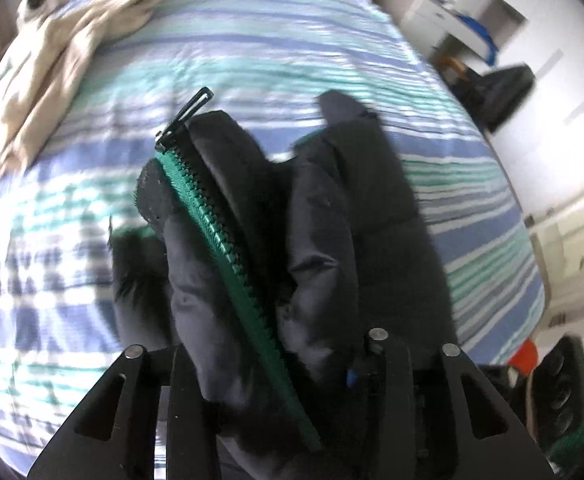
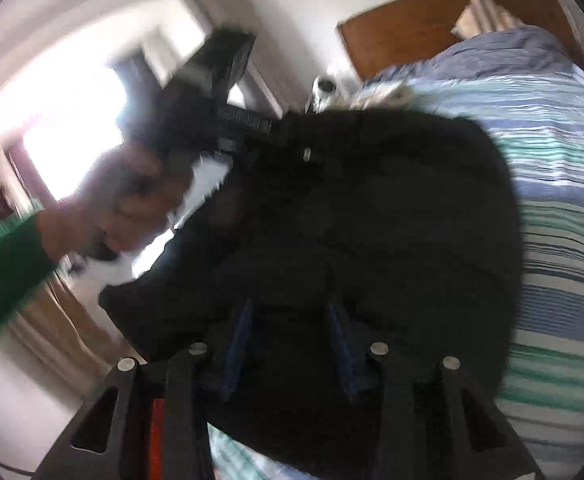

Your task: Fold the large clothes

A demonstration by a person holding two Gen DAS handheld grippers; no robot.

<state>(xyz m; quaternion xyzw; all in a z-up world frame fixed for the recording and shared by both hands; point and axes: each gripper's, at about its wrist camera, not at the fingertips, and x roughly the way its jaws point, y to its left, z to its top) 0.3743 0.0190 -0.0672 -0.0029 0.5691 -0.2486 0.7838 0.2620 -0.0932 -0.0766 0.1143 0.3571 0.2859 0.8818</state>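
Observation:
A black puffer jacket [image 1: 324,216] with a green zipper [image 1: 219,224] bulges up between the fingers of my left gripper [image 1: 287,360], which is shut on a bunched fold of it; the pads are hidden by fabric. The zipper pull [image 1: 187,114] sticks up at the top. In the right wrist view the same jacket [image 2: 372,220] fills the middle, held off the bed. My right gripper [image 2: 289,320] is shut on its dark fabric, with one blue pad [image 2: 237,344] showing on each side. A hand in a green sleeve [image 2: 103,208] holds the other gripper at the jacket's upper left.
Below lies a bed with a blue, teal and white striped cover [image 1: 251,52]. A beige garment [image 1: 63,68] lies crumpled at its far left. A wooden headboard [image 2: 404,28] is at the bed's end. White furniture [image 1: 464,20] and a black object [image 1: 504,92] stand beside the bed.

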